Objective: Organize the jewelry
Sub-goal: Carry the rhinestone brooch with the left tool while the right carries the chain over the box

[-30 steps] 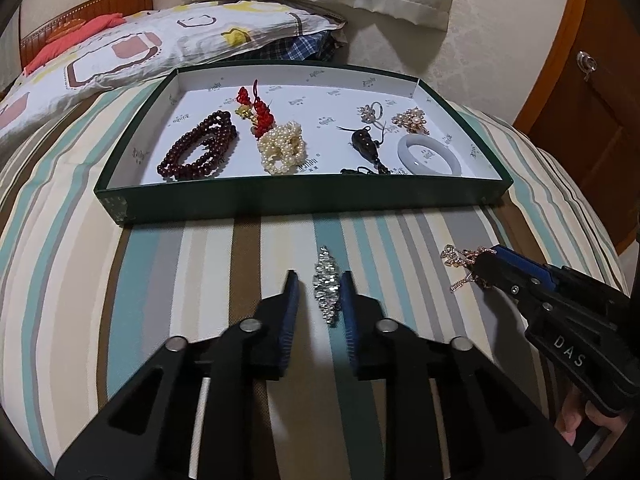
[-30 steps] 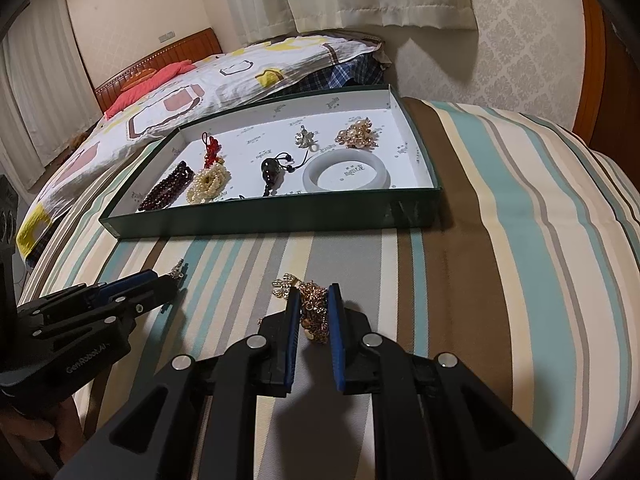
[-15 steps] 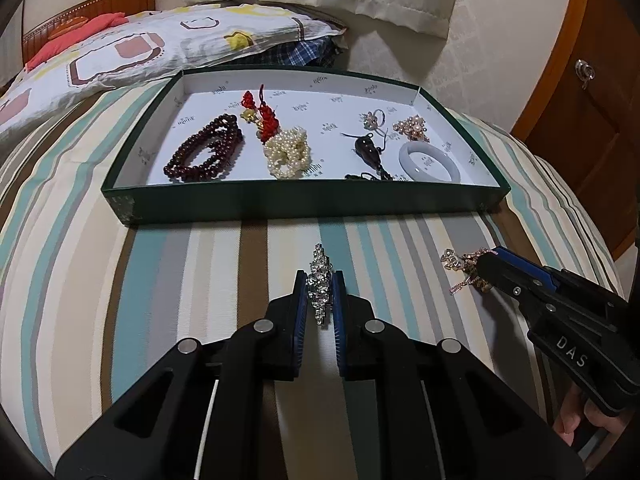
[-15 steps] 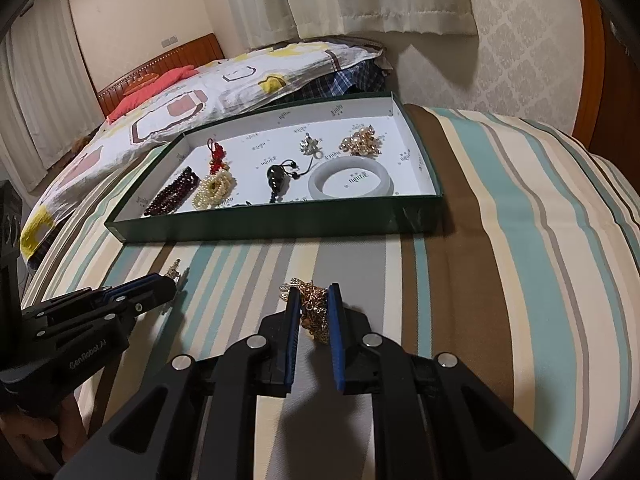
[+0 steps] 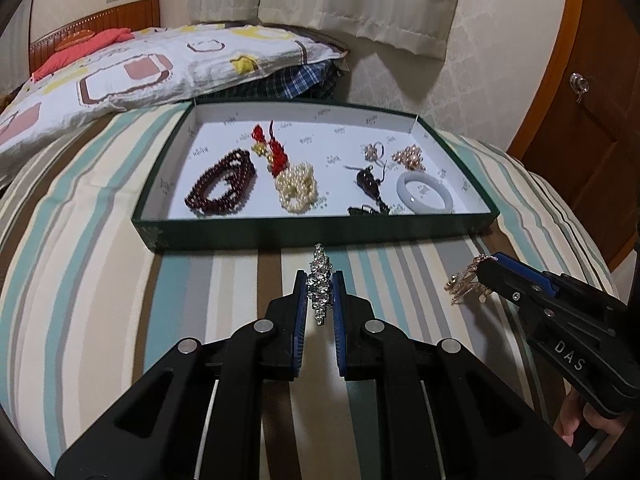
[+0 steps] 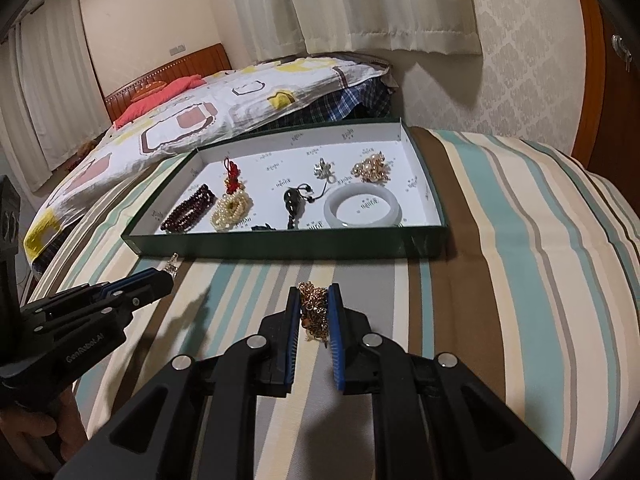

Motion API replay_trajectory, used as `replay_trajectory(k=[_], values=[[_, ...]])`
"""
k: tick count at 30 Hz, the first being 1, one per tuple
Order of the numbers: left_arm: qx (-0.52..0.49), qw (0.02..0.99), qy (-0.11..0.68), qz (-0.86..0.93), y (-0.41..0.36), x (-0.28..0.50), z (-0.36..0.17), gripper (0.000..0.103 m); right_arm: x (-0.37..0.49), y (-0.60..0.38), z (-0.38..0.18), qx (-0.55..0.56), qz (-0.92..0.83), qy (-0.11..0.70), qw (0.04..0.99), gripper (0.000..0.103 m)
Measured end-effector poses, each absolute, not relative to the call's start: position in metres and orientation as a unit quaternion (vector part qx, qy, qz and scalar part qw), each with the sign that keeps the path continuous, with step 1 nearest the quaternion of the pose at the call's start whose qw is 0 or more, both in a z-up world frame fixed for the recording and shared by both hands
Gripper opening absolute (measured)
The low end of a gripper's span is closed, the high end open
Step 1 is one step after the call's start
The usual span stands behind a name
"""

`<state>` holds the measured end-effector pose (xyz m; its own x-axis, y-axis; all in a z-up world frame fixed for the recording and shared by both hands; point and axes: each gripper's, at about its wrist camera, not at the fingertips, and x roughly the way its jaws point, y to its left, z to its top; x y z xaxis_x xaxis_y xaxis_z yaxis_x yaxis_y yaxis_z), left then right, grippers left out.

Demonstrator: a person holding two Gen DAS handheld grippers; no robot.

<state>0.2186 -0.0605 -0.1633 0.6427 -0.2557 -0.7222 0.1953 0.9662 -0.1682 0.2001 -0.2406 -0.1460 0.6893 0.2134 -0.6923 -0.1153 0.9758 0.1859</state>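
Striped bedding (image 5: pixel 100 280) in teal, brown and cream carried a shallow green tray (image 5: pixel 304 232) with a white printed lining; its small repeated logo was too fine to read. On the right gripper (image 6: pixel 314 308) the white letters "DAS" showed in the left wrist view, and on the left gripper (image 5: pixel 320 292) "GenRoboAI" could be read in the right wrist view. The left gripper's 2 blue-padded fingers were clenched on a rhinestone brooch (image 5: pixel 319 280), which stuck out past the tips, just short of the tray's near wall. The right gripper was clamped on a gold chain piece (image 6: pixel 314 312), bunched between its pads. Inside the tray lay a dark red bead bracelet (image 5: pixel 222 190), a pearl cluster (image 5: pixel 298 188) and a white bangle (image 5: pixel 424 196).
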Motion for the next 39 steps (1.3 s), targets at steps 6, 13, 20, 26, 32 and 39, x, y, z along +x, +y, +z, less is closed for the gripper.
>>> replay_trajectory(k=[6, 13, 20, 26, 32, 39], values=[[-0.042, 0.914, 0.385, -0.124, -0.055, 0.214, -0.147, 0.012, 0.197, -0.239, -0.13, 0.061, 0.092, 0.365, 0.924, 0.015], [-0.046, 0.923, 0.363, -0.124, -0.051, 0.215, -0.128, 0.012, 0.203, -0.237, -0.108, 0.061, 0.098, 0.339, 0.934, 0.015], [-0.046, 0.934, 0.331, -0.124, -0.051, 0.232, -0.103, 0.012, 0.221, -0.236, -0.083, 0.057, 0.104, 0.306, 0.944, 0.015], [-0.047, 0.946, 0.298, -0.119, -0.053, 0.252, -0.082, 0.012, 0.243, -0.235, -0.058, 0.047, 0.108, 0.268, 0.956, 0.015], [-0.046, 0.954, 0.274, -0.113, -0.055, 0.282, -0.068, 0.012, 0.27, -0.233, -0.043, 0.035, 0.112, 0.239, 0.964, 0.015], [-0.047, 0.956, 0.269, -0.107, -0.064, 0.322, -0.074, 0.012, 0.307, -0.233, -0.05, 0.032, 0.108, 0.232, 0.966, 0.015]])
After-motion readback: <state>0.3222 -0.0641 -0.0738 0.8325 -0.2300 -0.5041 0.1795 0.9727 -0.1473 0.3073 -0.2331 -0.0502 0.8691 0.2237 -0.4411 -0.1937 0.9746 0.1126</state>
